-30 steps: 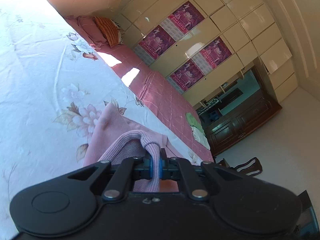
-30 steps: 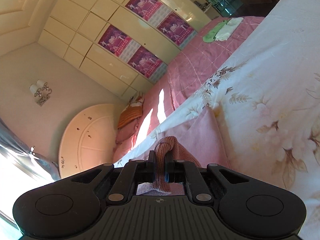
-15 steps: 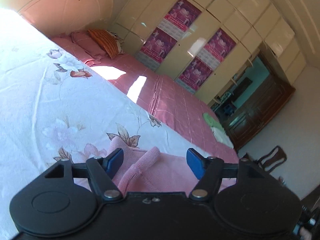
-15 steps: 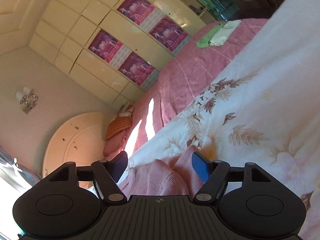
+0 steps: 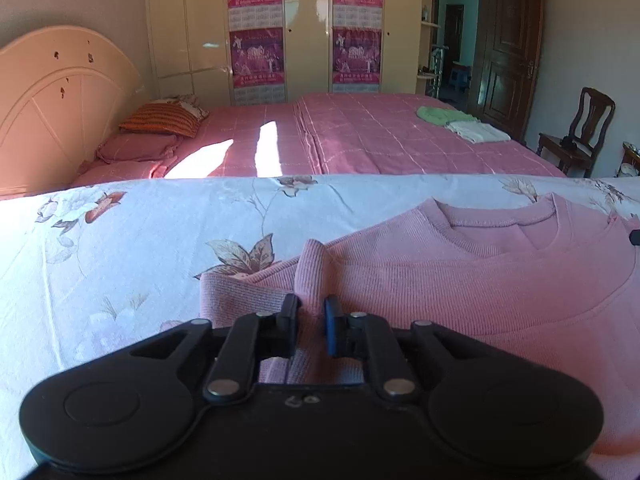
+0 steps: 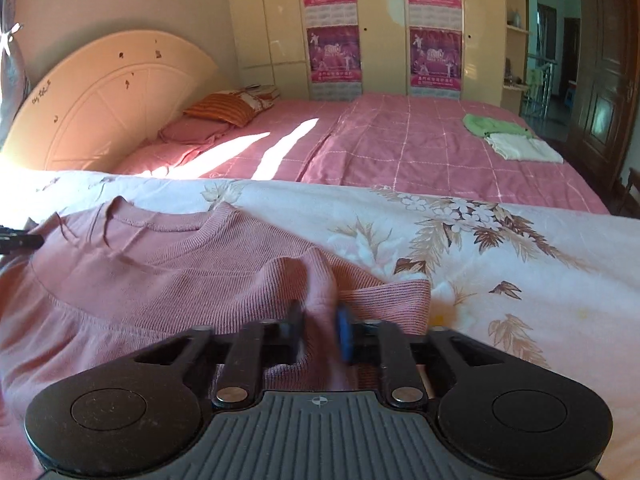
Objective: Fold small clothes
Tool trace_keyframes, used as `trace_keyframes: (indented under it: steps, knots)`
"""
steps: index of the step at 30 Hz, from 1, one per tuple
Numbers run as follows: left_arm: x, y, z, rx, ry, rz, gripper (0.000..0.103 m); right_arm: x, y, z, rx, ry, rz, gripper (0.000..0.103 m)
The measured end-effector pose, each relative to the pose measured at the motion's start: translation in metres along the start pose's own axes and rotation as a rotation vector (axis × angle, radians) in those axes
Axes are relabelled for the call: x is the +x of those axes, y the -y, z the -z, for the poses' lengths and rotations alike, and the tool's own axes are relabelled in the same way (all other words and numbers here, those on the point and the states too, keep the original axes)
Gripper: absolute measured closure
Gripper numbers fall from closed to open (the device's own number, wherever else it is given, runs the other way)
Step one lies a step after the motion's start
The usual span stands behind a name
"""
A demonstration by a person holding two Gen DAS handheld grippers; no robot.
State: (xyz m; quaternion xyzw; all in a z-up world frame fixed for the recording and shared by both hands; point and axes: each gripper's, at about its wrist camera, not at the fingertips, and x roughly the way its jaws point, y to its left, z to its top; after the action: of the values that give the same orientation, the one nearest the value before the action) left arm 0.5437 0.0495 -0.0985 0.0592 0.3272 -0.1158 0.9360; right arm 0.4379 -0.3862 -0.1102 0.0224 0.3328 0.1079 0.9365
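Note:
A small pink knit sweater (image 5: 460, 276) lies on the floral sheet (image 5: 120, 248), neckline toward the far edge. My left gripper (image 5: 310, 312) is shut on a raised ridge of the sweater's left side, by the sleeve. In the right wrist view the same sweater (image 6: 140, 280) spreads to the left, and my right gripper (image 6: 320, 320) is shut on a pinched fold of its right side near the ribbed cuff (image 6: 392, 296). The left gripper's tip (image 6: 20, 240) shows at the left edge there.
Beyond the sheet's far edge stands a bed with a pink checked cover (image 5: 380, 140), pillows (image 5: 160, 120) by the headboard (image 5: 52, 108), and folded green and white clothes (image 5: 464, 122). Wardrobes with posters (image 5: 256, 56) line the wall. A wooden chair (image 5: 580, 132) stands at right.
Both grippers were shut on the sweater a second ago, opened and dropped it half a second ago, and have since levelled out and closed on new folds at its two sides.

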Motion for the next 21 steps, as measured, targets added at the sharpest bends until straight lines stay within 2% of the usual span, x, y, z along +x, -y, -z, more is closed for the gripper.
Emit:
trace_keyframes:
  steps: [3,5,7,10,11,13,15,16,18,19,20,21]
  knots:
    - [-0.032,-0.006,0.005,-0.053,0.166,-0.046,0.095,-0.017,0.002,-0.001,0.023,0.138,0.015,0.094]
    - [-0.041,-0.01,0.003,-0.11,0.206,-0.061,0.094,-0.023,0.003,-0.005,0.038,0.198,0.032,0.094]
    - [-0.026,-0.013,-0.005,-0.162,0.138,-0.077,0.094,-0.01,0.005,-0.007,0.056,0.177,0.071,0.094]
    - [0.009,-0.017,-0.011,-0.213,0.015,-0.106,0.094,0.022,0.012,-0.008,0.107,0.067,0.094,0.094]
    - [0.013,-0.014,-0.009,-0.199,0.001,-0.117,0.094,0.03,0.011,-0.004,0.113,0.036,0.105,0.094]
    - [0.017,-0.011,-0.008,-0.16,0.004,-0.144,0.093,0.03,0.011,0.0,0.125,0.056,0.113,0.094]
    - [0.017,-0.012,-0.008,-0.153,-0.001,-0.133,0.092,0.027,0.014,0.0,0.142,0.055,0.115,0.094]
    - [0.016,-0.016,-0.007,-0.163,0.001,-0.116,0.085,0.026,0.016,0.0,0.147,0.052,0.107,0.094]
    - [0.008,-0.027,-0.008,-0.213,0.014,-0.066,0.062,0.019,0.019,-0.004,0.147,0.054,0.105,0.083]
    - [-0.004,-0.032,-0.008,-0.253,0.045,-0.069,0.049,0.008,0.015,-0.006,0.13,0.086,0.148,0.063]
    - [-0.02,-0.031,-0.009,-0.276,0.102,-0.09,0.044,-0.004,0.011,-0.007,0.111,0.134,0.187,0.052]
    - [-0.035,-0.027,-0.008,-0.27,0.146,-0.075,0.042,-0.016,0.007,-0.008,0.094,0.164,0.183,0.052]
